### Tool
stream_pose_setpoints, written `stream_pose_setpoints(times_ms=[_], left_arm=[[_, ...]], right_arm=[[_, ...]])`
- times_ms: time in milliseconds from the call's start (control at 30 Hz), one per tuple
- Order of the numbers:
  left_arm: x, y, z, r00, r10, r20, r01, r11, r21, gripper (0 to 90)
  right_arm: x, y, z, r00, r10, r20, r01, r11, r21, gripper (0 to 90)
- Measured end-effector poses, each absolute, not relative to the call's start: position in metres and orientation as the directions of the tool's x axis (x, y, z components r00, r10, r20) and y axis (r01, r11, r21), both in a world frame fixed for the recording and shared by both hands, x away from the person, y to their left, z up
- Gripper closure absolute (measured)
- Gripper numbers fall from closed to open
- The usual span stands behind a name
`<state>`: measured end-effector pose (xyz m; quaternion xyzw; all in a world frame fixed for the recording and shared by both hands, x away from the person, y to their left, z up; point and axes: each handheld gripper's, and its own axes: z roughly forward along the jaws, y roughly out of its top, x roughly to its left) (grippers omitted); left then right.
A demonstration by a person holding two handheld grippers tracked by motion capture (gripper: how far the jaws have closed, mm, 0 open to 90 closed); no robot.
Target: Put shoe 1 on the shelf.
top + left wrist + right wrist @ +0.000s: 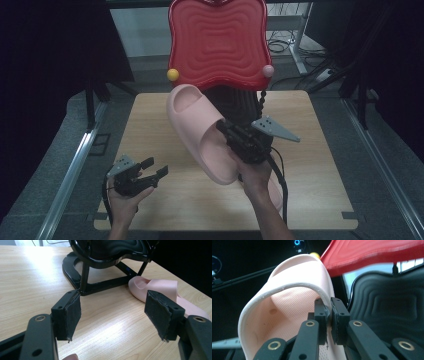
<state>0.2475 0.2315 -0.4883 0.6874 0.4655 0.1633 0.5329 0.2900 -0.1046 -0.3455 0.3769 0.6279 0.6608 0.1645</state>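
On the table (150, 120), a red rack (217, 42) stands at the far edge. Just in front of it, the right gripper (227, 131) holds a pink slipper (197, 130) aloft, jaws clamped on its strap; placing it on the rack seems next, needing a careful tilt. A second slipper (160, 288) lies beside the rack's base. The left gripper (152, 170) waits, jaws apart, well short of the rack.

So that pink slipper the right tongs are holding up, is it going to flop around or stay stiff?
Probably fairly stiff: the pink slipper keeps its shape though the right tongs pinch only the strap edge. It looks like thick foam, so likely light for its size. The thin strap may flex a little under the pinch.
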Motion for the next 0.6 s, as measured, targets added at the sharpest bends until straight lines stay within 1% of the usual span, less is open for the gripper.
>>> stream_pose_setpoints(times_ms=[100, 300, 367, 433, 467, 600], left_arm=[[0.247, 0.232, -0.488, 0.515, 0.812, -0.277, 0.467, 0.006, 0.884, 29.3], [0.248, 0.233, -0.489, 0.515, 0.808, -0.285, 0.471, 0.011, 0.882, 29.3], [0.248, 0.233, -0.49, 0.516, 0.807, -0.286, 0.473, 0.01, 0.881, 29.3], [0.249, 0.233, -0.491, 0.518, 0.804, -0.293, 0.477, 0.013, 0.879, 29.4], [0.249, 0.232, -0.491, 0.521, 0.8, -0.297, 0.479, 0.013, 0.878, 29.4], [0.249, 0.229, -0.491, 0.531, 0.796, -0.293, 0.48, 0.002, 0.877, 29.5]], right_arm=[[0.297, -0.102, -0.33, -0.643, 0.709, 0.289, 0.231, -0.179, 0.956, 83.7], [0.31, -0.093, -0.311, -0.632, 0.729, 0.263, 0.2, -0.174, 0.964, 83.7], [0.316, -0.09, -0.303, -0.627, 0.734, 0.261, 0.198, -0.175, 0.965, 83.7], [0.33, -0.085, -0.29, -0.611, 0.74, 0.279, 0.197, -0.2, 0.96, 83.7], [0.33, -0.085, -0.29, -0.611, 0.74, 0.279, 0.197, -0.2, 0.96, 83.7], [0.347, -0.076, -0.271, -0.594, 0.756, 0.275, 0.18, -0.208, 0.961, 83.7]])
